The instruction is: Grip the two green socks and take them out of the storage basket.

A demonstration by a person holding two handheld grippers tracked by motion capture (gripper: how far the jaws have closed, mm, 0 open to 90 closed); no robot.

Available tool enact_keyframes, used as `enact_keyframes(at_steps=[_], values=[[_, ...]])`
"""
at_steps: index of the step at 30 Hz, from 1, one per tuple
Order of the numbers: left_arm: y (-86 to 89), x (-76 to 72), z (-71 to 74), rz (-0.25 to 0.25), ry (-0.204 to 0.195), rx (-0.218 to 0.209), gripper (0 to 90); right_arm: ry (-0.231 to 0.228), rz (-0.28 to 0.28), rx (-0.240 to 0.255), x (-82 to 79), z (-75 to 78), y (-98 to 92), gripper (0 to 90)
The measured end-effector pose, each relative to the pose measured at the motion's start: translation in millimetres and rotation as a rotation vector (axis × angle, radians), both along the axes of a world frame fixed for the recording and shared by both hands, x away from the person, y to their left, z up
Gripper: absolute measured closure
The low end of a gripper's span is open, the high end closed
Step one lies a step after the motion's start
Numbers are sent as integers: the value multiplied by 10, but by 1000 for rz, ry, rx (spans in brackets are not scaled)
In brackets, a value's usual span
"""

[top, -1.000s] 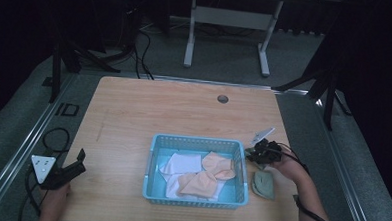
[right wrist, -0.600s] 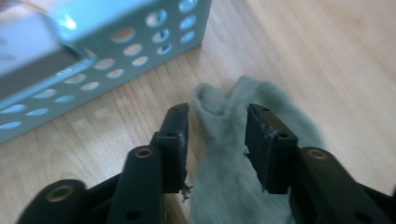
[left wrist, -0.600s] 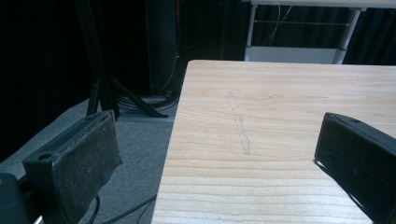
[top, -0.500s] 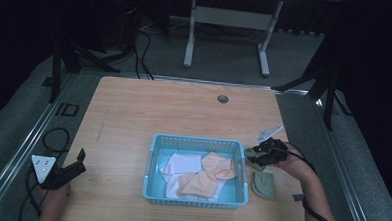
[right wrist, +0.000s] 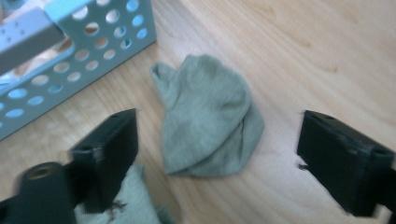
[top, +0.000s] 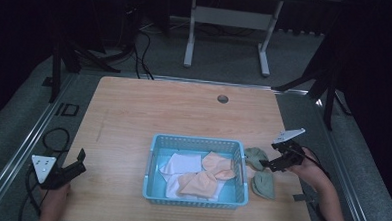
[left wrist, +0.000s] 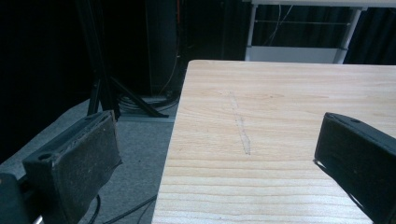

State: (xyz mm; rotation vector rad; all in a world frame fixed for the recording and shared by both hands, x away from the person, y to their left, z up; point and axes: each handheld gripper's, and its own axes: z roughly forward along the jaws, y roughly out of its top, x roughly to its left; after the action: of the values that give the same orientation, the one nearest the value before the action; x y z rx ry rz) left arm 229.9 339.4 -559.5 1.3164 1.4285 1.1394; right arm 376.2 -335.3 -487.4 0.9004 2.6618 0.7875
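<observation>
A green sock [right wrist: 208,123] lies crumpled on the wooden table [top: 149,113], just beside the right end of the blue basket [top: 243,165] and outside it. In the high view it shows as a small grey-green bundle [top: 256,157] touching or almost touching the basket's wall. A second green sock [top: 263,184] lies on the table a little nearer the person, also just right of the basket; in the right gripper view a corner of it [right wrist: 137,205] peeks out under one jaw.

The right gripper [top: 269,165] hovers just above the first sock, tilted down toward it. Its jaws have just been opening and now stand wide apart, one on each side of the sock, with nothing gripped; the sock rests free on the wood below them.

Inside the basket lie a white cloth [top: 181,165] and peach-coloured cloths [top: 203,181], loosely heaped.

The left gripper [top: 79,163] rests at the near left corner of the table, well apart from the basket. Its jaws stand open and empty, pointing across the bare wood.
</observation>
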Motion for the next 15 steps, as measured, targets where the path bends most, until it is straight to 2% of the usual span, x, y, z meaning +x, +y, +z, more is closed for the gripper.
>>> enact_keyframes(at_steps=[1,2,4,6,9,15], values=[[0,0,0,0,0,0,4,5,-25,9,-19,-37,-49,109],[0,0,0,0,0,0,5,2,-23,20,-29,-57,-77,109],[-1,-1,0,0,-1,0,5,-7,-68,42,-50,-85,-132,109],[-1,-2,0,-1,-1,0,5,-30,-120,70,-69,-111,-199,110],[-1,-4,0,-2,-2,1,5,-52,-211,154,-121,-154,-321,110],[-2,-4,0,-4,-1,6,4,-117,-357,231,-274,-309,-510,111]])
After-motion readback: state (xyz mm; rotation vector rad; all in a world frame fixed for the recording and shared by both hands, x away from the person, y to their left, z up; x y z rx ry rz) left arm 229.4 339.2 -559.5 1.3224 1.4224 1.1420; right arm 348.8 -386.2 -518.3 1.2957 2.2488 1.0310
